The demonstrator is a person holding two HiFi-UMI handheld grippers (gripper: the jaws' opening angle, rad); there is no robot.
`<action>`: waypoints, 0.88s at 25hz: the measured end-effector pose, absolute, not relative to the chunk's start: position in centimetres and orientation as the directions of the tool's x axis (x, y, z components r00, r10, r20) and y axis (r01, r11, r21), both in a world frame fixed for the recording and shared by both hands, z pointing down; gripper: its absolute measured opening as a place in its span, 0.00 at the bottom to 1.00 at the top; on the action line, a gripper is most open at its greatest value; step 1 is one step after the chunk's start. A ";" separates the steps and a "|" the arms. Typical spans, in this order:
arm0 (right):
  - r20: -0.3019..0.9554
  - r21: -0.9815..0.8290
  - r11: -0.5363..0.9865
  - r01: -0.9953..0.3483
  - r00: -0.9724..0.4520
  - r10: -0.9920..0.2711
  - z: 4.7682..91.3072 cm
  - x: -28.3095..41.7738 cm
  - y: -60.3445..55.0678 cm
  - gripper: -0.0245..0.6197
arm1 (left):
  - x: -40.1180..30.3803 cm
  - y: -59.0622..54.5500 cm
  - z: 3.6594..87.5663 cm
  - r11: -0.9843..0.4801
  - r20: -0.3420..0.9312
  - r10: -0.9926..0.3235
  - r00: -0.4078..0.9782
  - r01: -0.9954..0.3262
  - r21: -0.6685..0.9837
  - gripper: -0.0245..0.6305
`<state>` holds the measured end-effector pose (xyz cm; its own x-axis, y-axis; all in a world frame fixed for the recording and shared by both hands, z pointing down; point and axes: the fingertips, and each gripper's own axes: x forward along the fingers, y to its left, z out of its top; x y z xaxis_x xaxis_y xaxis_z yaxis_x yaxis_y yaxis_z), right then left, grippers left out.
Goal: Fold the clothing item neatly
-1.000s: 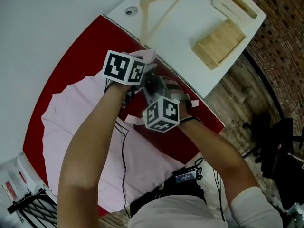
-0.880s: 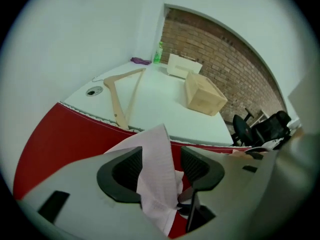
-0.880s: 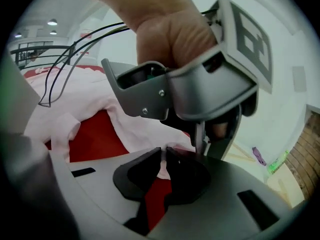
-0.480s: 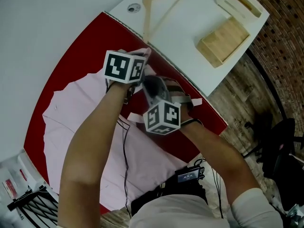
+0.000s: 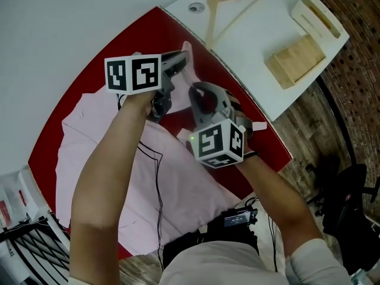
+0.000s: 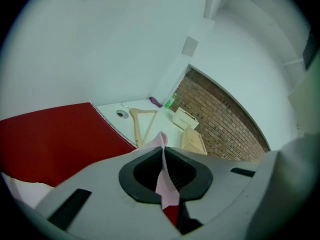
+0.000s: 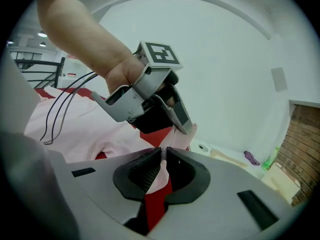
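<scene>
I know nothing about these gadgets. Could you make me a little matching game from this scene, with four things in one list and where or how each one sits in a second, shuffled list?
Things:
1. pink shirt
2. wooden hanger
3. red cover
4. wooden box

Places or states:
A. spread out beneath the garment
B. lying flat on the white table, beside the round hole
C. an edge pinched by the left gripper and the right gripper
D. on the table's end nearest the brick wall

Pairs: 1-C, 2-B, 3-A, 4-D.
</scene>
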<state>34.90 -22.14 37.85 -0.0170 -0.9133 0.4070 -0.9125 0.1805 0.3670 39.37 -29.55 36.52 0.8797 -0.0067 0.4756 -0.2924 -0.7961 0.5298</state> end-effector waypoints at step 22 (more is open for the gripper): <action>0.258 0.368 0.214 -0.905 -0.122 -0.958 28.5 19.2 -21.7 0.11 | 22.0 -29.2 25.2 -0.758 0.278 -0.170 0.945 -0.306 0.576 0.06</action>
